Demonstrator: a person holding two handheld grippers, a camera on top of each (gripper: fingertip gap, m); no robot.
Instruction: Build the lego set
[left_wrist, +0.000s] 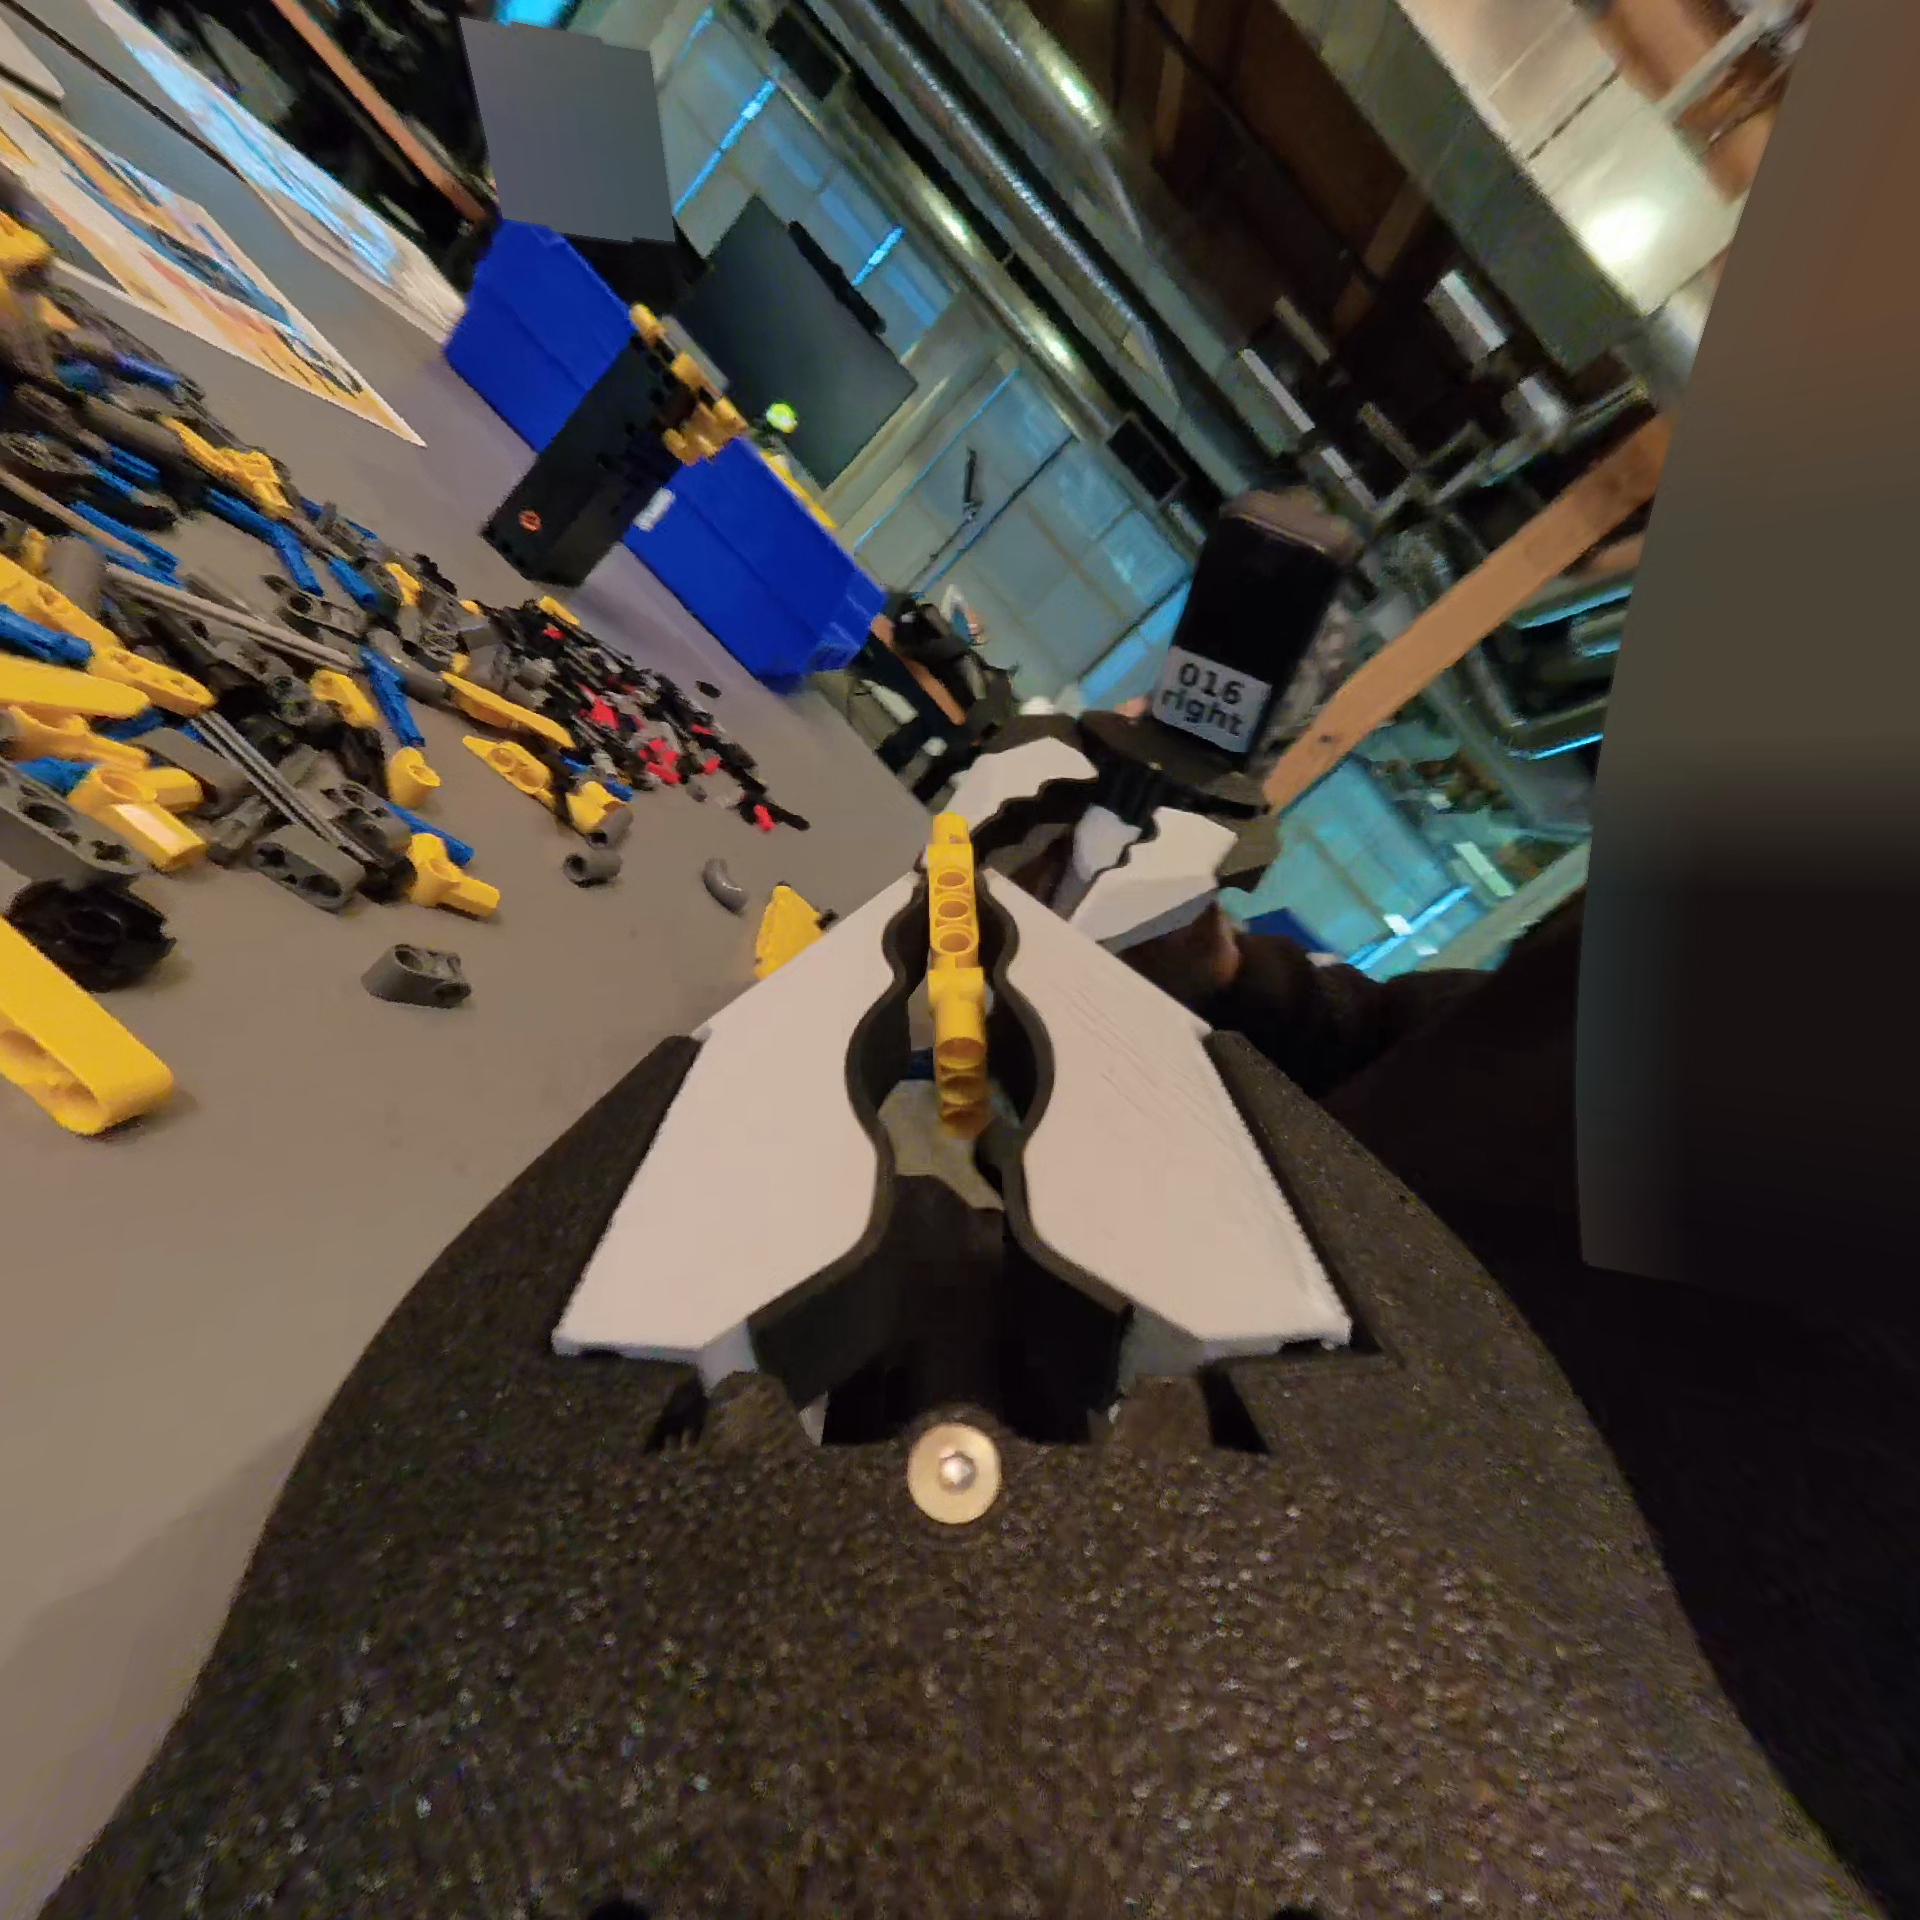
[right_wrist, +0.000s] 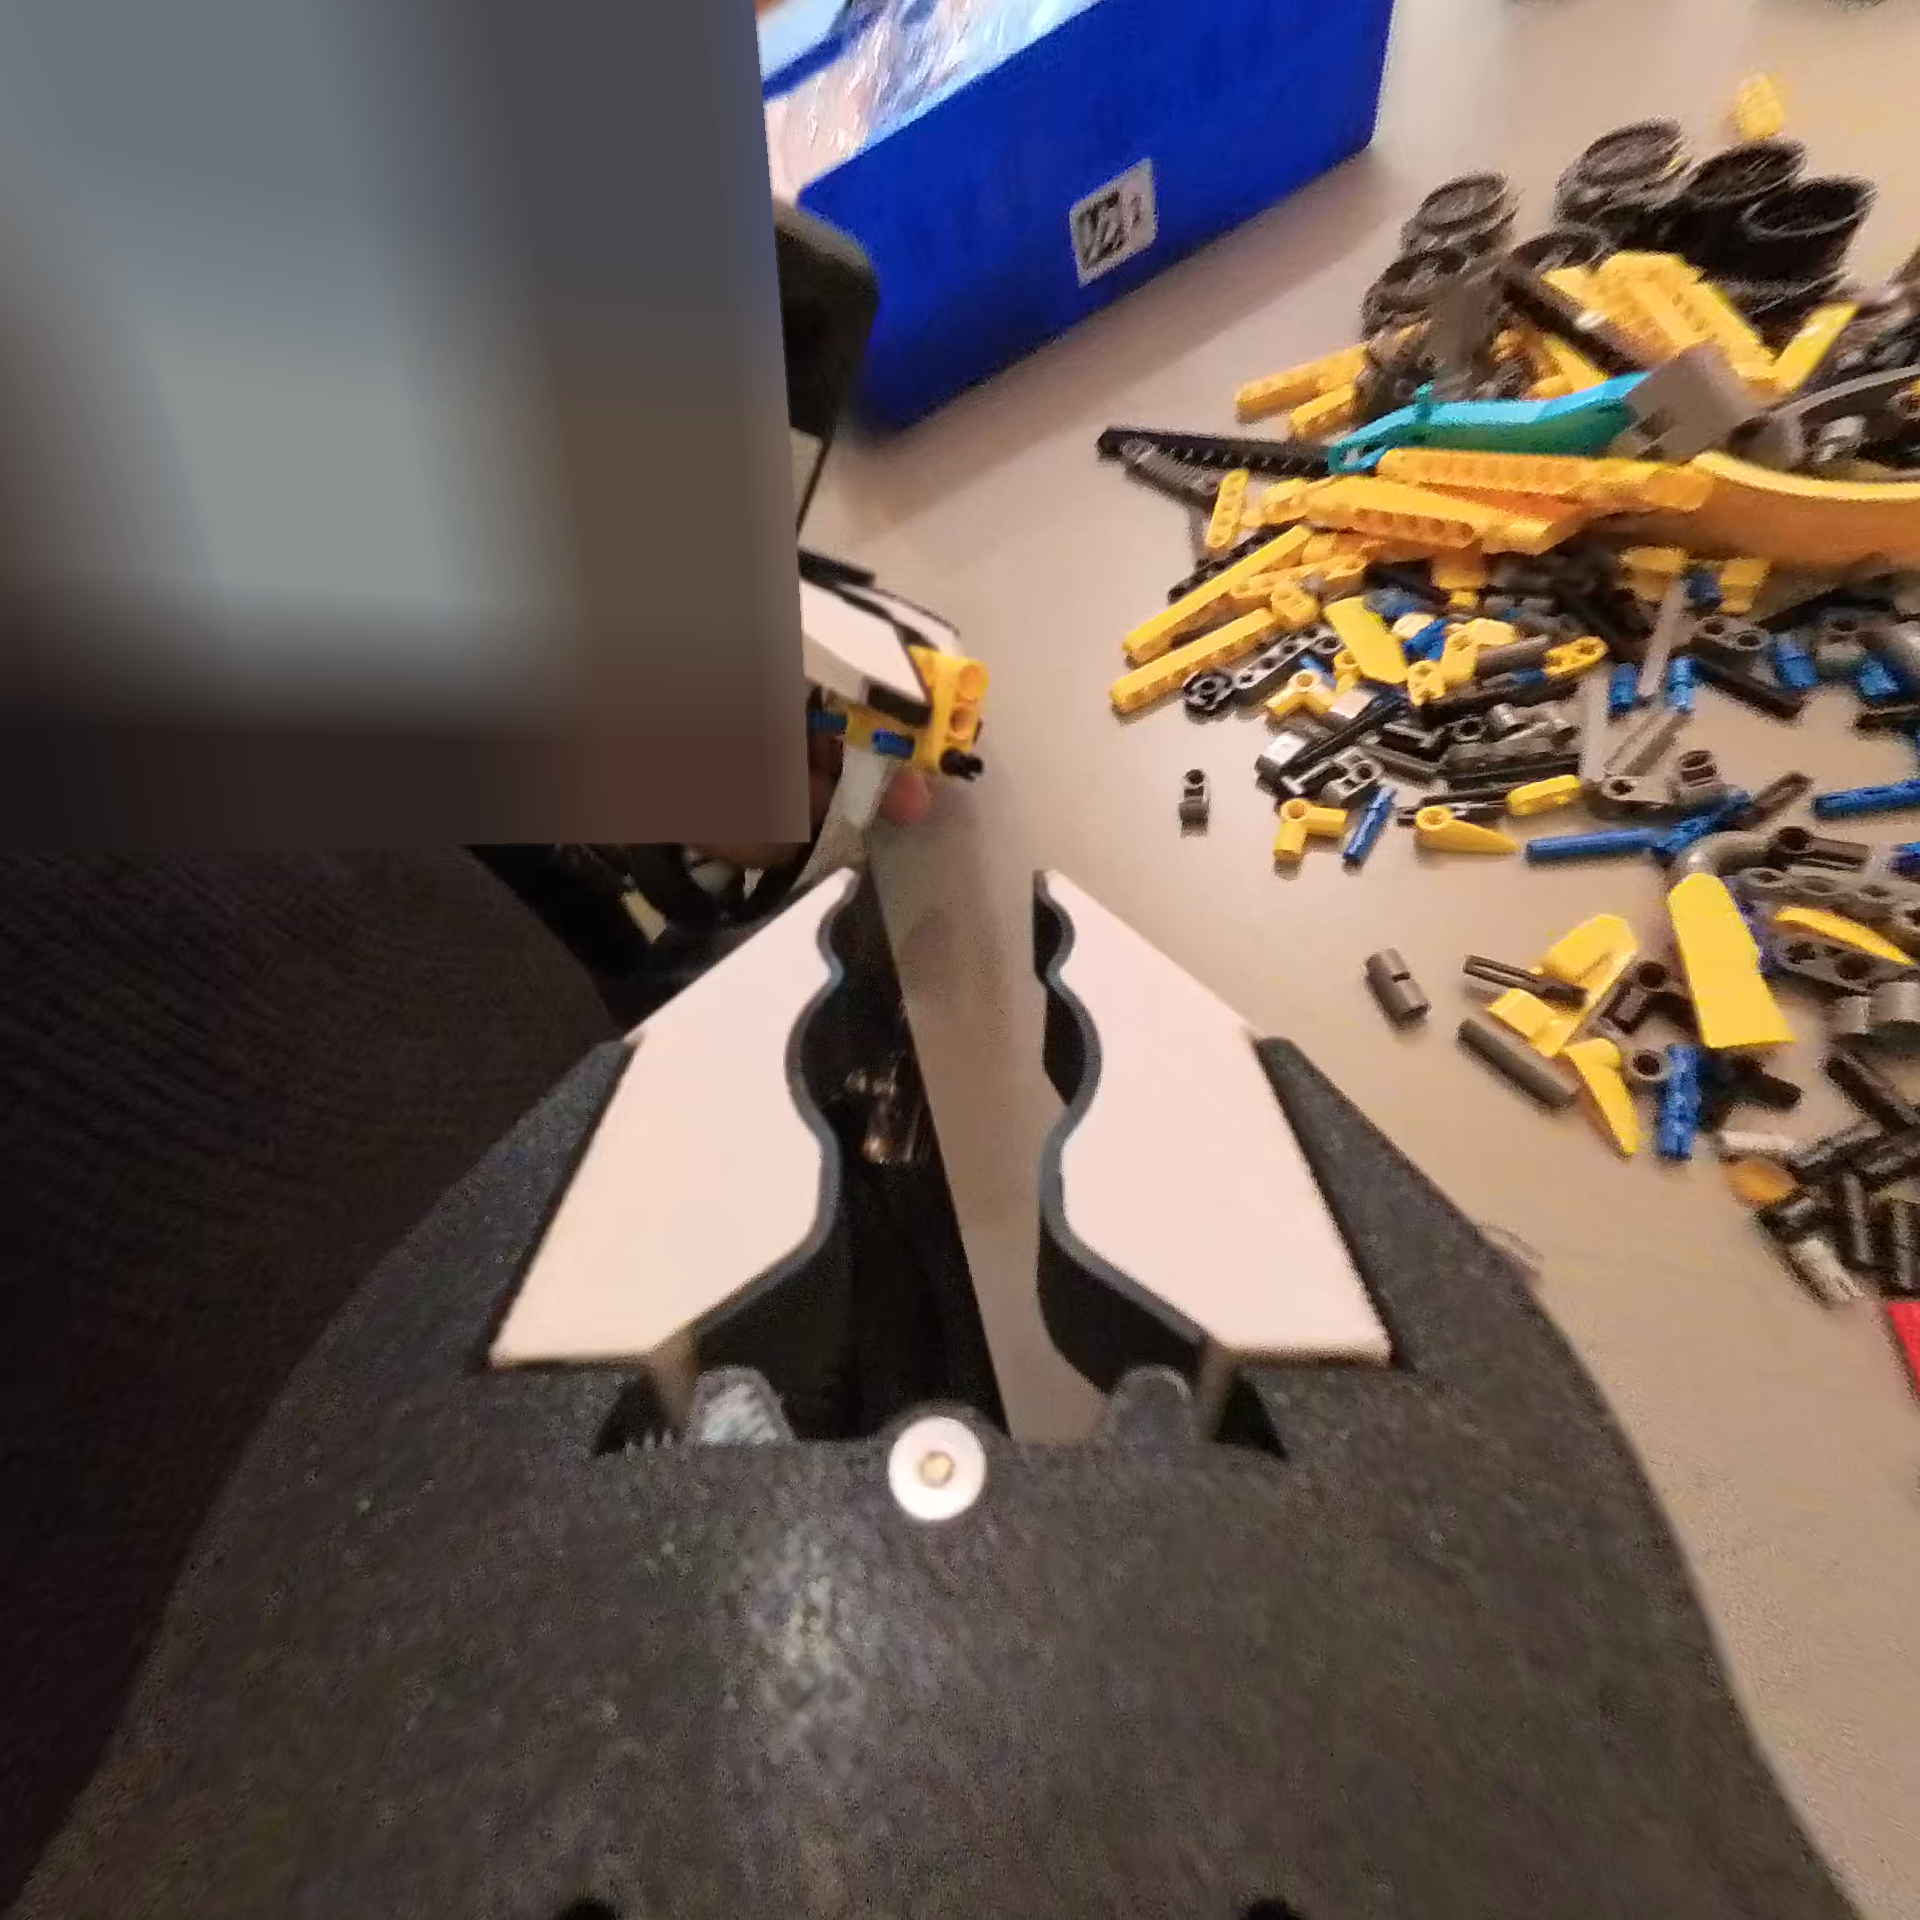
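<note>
My left gripper (left_wrist: 951, 883) is shut on a small yellow beam assembly (left_wrist: 956, 977) with holes and blue pins, and holds it in the air above the grey table's (left_wrist: 312, 1195) near edge. The same assembly (right_wrist: 956, 701) shows in the right wrist view, in the left gripper's white fingers (right_wrist: 883, 649). My right gripper (right_wrist: 948, 883) is open and empty, held over the table edge a short way from the assembly. It also shows in the left wrist view (left_wrist: 1101, 831), just beyond the held piece.
A wide pile of loose yellow, blue, black and grey building pieces (left_wrist: 260, 707) (right_wrist: 1558, 623) covers the table. Blue bins (left_wrist: 727, 540) (right_wrist: 1091, 187) and a black box (left_wrist: 582, 478) stand behind it. Black tyres (right_wrist: 1714, 197) and printed sheets (left_wrist: 187, 260) lie farther off. Both grippers' tips are close together, under 4 cm apart.
</note>
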